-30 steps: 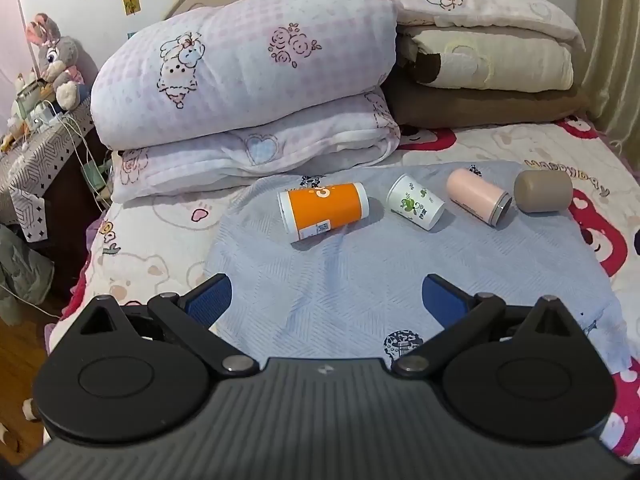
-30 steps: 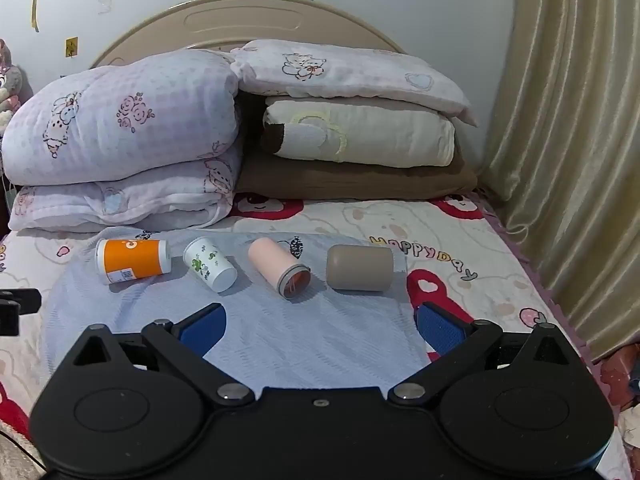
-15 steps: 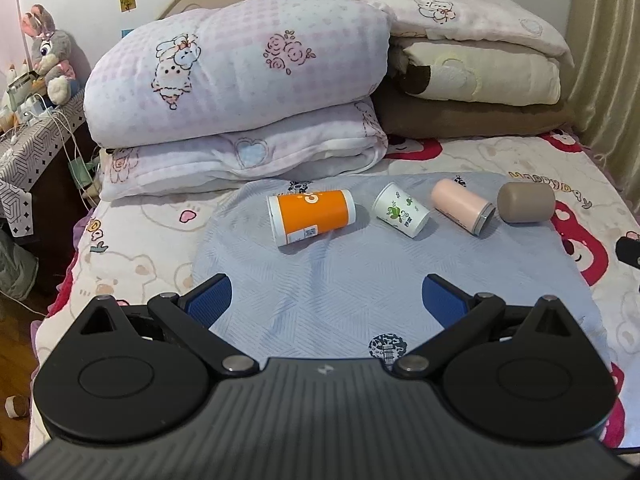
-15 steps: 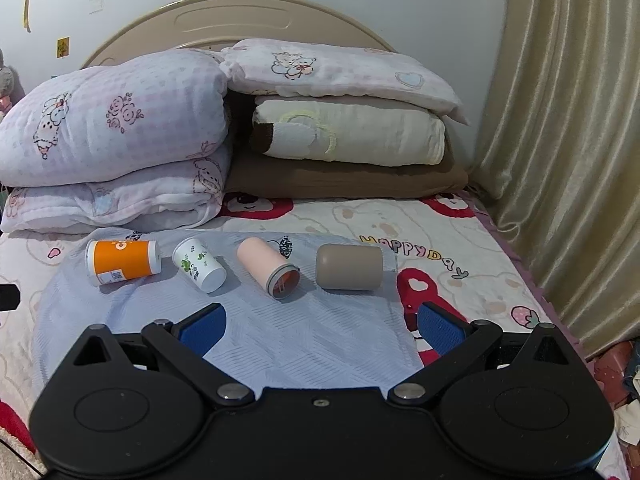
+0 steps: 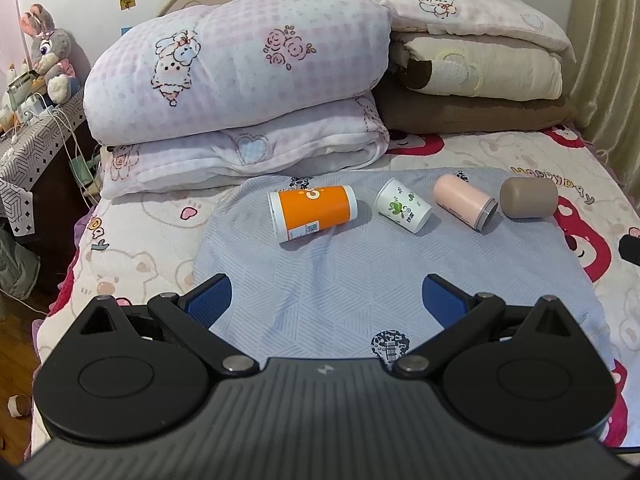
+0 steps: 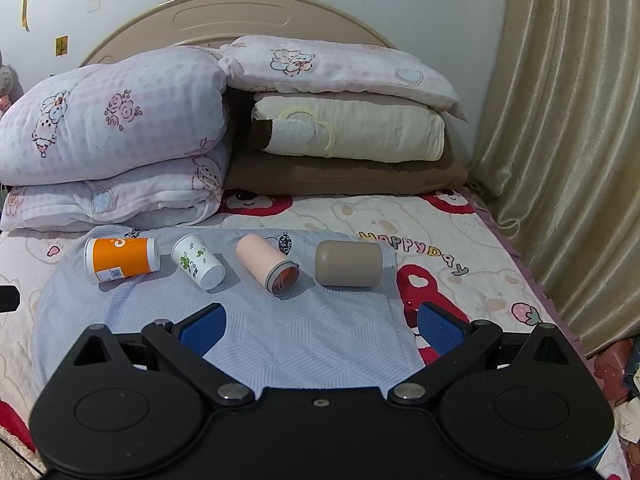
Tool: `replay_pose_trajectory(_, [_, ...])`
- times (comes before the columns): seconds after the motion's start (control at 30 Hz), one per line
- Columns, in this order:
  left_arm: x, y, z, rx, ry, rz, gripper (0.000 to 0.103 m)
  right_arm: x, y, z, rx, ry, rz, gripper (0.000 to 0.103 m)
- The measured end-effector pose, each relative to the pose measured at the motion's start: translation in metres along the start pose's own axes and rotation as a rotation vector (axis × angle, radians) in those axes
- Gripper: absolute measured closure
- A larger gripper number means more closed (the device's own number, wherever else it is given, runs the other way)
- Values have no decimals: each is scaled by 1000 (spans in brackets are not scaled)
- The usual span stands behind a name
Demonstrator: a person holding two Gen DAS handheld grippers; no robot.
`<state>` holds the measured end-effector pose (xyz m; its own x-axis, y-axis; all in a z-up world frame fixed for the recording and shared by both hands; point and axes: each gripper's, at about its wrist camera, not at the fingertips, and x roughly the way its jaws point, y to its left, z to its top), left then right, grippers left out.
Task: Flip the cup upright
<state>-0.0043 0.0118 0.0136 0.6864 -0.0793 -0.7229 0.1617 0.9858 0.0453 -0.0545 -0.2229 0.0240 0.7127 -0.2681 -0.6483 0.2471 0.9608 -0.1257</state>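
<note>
Four cups lie on their sides in a row on a grey-blue cloth [image 5: 360, 280] spread over the bed [image 6: 460, 240]. Taking the pink cup [image 6: 267, 262] as the landmark: it lies near the middle of the row, its open mouth tipped toward the camera and showing a reddish inside. Just to its left lies the white cup [image 6: 198, 262] with green leaf prints, mouth also toward the camera. Further left, at the end of the row, lies the orange cup [image 6: 122, 260] with white ends. To the right of the pink cup lies the tan cup [image 6: 348, 263], at the cloth's right edge, its rounded end pointing left. None of the cups touch one another.

In the left wrist view the same row reads orange cup [image 5: 314, 211], white cup [image 5: 402, 207], pink cup [image 5: 464, 201], tan cup [image 5: 528, 198].

Behind the pink cup, folded quilts [image 6: 108, 132] and pillows [image 6: 344, 128] are stacked against the headboard [image 6: 232, 20]. A curtain [image 6: 560, 120] hangs to the right, and a stuffed rabbit [image 5: 50, 58] sits far to the left.

The left claw [image 5: 326, 300] is spread wide and holds nothing, hovering over the cloth on the near side of the row. The right claw [image 6: 320, 326] is likewise spread wide and empty, well short of the pink cup.
</note>
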Motion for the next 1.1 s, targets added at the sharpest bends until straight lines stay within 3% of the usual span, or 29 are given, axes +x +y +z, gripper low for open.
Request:
replay_pose_trajectory(0.27, [2,9,-2,-39,13,-38,0,2,2,-2,1,4,1,0])
replay_pose_trajectory(1.1, [0,-5,-5,30,-3,19,0,1,8,-6,-4,18,30,0])
